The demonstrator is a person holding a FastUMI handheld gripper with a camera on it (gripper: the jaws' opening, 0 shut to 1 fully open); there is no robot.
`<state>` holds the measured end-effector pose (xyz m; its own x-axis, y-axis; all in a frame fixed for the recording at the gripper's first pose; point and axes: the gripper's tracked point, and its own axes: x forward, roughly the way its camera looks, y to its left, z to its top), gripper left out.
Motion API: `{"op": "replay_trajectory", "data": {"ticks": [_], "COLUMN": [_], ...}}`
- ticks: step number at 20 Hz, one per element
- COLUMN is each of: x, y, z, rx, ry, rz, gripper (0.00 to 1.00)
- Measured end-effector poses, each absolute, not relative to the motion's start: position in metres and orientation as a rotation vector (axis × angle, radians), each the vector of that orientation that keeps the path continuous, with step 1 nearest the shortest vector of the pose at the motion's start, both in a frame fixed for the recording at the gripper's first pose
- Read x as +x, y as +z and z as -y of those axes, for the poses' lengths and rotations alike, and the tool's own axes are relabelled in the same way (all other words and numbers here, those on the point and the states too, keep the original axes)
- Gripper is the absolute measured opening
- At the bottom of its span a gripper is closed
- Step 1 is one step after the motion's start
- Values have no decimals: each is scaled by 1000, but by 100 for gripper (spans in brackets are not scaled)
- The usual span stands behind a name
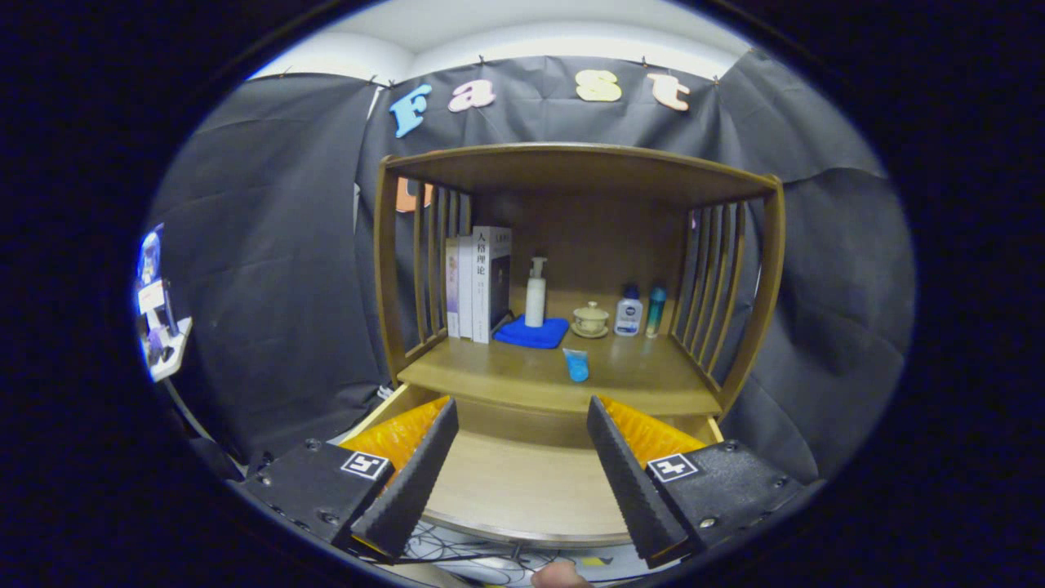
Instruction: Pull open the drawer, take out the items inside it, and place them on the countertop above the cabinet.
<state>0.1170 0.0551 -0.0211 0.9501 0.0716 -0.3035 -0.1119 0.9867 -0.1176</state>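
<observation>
The tool [522, 457] hangs wide open above the pulled-out drawer [522, 490], its two fingers spread well apart with nothing between them but the drawer's bare wooden bottom. The drawer sits under the wooden cabinet [580, 269], drawn out toward the camera, and what shows of its inside between the fingers holds no item. Beyond the fingertips lies the table [506, 376], the flat top of the cabinet under a slatted wooden canopy. On it, nearest the front edge, a small blue tube [576, 364] lies apart from the rest. Farther back on the left, a few books [480, 284] stand upright against the side slats. Just beside them a folded blue cloth [531, 332] lies flat, and a white pump bottle [535, 292] stands on it. To the right of the cloth sits a small lidded cup on a saucer [590, 319], then a white bottle with a blue cap [628, 311], and next to that a slim teal bottle [655, 311] close to the right-hand slats. Below the drawer's front edge, a tangle of cables [465, 559] lies on the floor, and a fingertip [559, 576] of a person shows just under the tool.
</observation>
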Motion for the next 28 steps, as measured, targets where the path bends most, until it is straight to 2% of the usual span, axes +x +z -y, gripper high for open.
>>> {"op": "replay_trajectory", "data": {"ticks": [12, 19, 28], "x": [67, 42, 40], "y": [-84, -137, -201], "z": [-63, -47, -38], "rx": [-189, -201, -126], "ry": [78, -41, -58], "rz": [-56, -55, -143], "gripper": [100, 100, 100]}}
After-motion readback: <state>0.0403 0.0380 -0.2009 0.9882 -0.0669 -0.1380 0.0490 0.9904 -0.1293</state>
